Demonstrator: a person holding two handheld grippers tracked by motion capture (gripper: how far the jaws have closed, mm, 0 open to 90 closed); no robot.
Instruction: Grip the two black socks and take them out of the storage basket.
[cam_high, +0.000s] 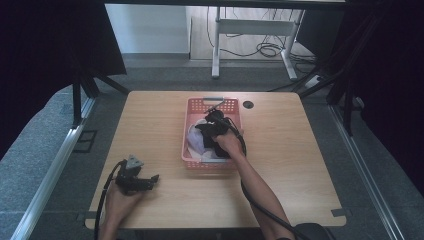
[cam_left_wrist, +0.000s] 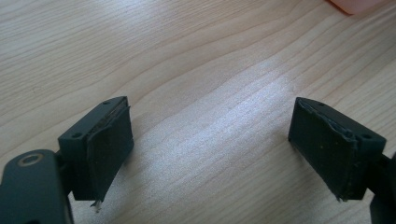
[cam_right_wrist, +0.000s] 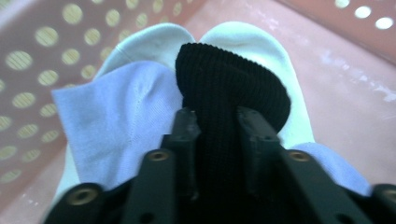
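Note:
A pink perforated basket (cam_high: 192, 107) stands on the wooden table and holds a black ribbed sock (cam_right_wrist: 233, 79), a pale blue sock (cam_right_wrist: 116, 126) and a white sock (cam_right_wrist: 261, 46). My right gripper (cam_high: 210, 125) reaches into the basket, and its jaws (cam_right_wrist: 217, 123) are shut on the black sock, which lies over the light ones. My left gripper (cam_high: 152, 179) rests low over the bare tabletop near the front left, its jaws (cam_left_wrist: 210, 144) wide open with nothing between them.
The basket's corner (cam_left_wrist: 357, 5) peeks in at the top right of the left gripper view. A round cable hole (cam_high: 248, 104) sits in the table behind the basket. A white desk frame (cam_high: 252, 30) stands on the floor beyond.

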